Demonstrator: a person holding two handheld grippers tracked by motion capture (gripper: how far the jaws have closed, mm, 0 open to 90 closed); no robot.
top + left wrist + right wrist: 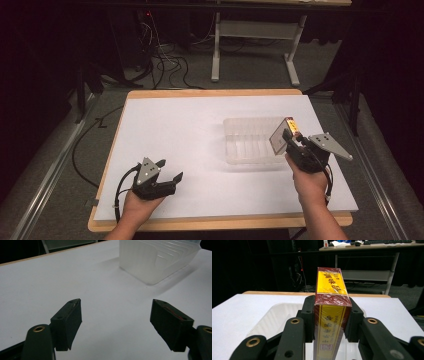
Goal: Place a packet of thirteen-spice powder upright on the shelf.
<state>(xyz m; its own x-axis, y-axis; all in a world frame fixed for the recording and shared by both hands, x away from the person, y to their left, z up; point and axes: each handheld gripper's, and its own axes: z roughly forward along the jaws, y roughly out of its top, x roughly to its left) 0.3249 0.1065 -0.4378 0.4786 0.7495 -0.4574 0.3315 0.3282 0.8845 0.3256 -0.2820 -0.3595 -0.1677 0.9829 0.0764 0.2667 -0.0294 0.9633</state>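
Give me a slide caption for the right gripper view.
Right gripper clamps a red-and-yellow box above a clear plastic tray.

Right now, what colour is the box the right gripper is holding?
Dark red with yellow panels and printed characters: the box, clearest in the right gripper view.

A wooden-edged table (210, 93) carries a white sheet (190, 130); a clear ribbed plastic tray (250, 142) sits right of the sheet's centre.
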